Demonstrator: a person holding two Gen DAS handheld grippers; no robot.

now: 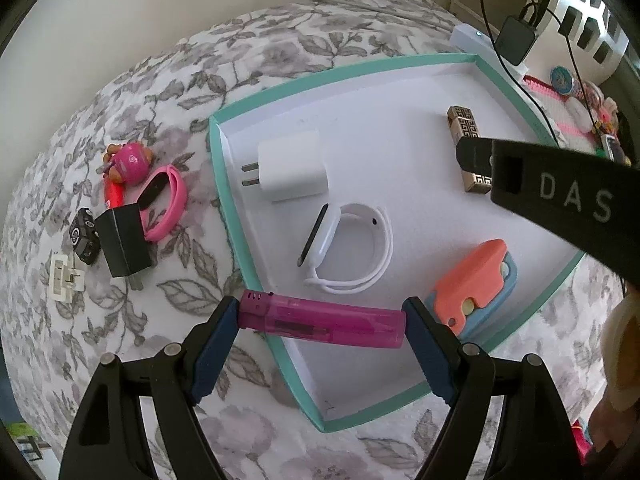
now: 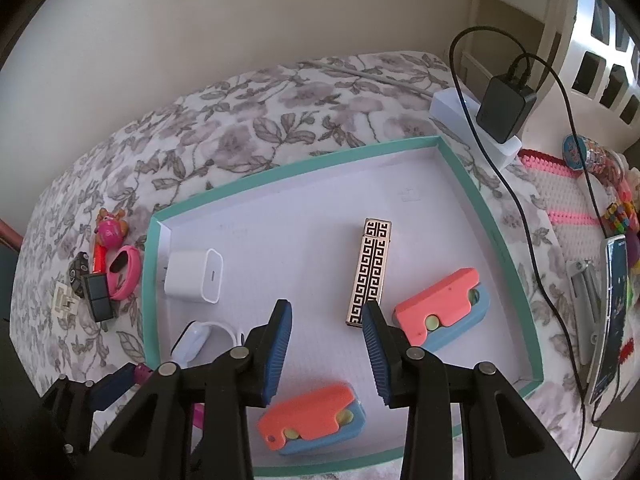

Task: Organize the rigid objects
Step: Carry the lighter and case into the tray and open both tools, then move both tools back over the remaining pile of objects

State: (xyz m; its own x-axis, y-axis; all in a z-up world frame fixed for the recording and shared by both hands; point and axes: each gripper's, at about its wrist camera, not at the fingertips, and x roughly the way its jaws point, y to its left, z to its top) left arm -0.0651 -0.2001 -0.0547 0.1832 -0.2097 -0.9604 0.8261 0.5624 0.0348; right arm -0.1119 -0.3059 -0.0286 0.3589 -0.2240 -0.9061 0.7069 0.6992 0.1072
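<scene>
My left gripper is shut on a translucent magenta lighter, held end to end over the near-left rim of the teal-edged white tray. In the tray lie a white charger, a white watch, a gold patterned lighter and two orange-and-blue cases. My right gripper is open and empty above the tray floor, between the two cases. The right gripper's finger crosses the left wrist view.
On the floral bedspread left of the tray lie a pink band, a pink toy, a black charger, a black knob and a white clip. A power strip with a black adapter, cables and a phone are at the right.
</scene>
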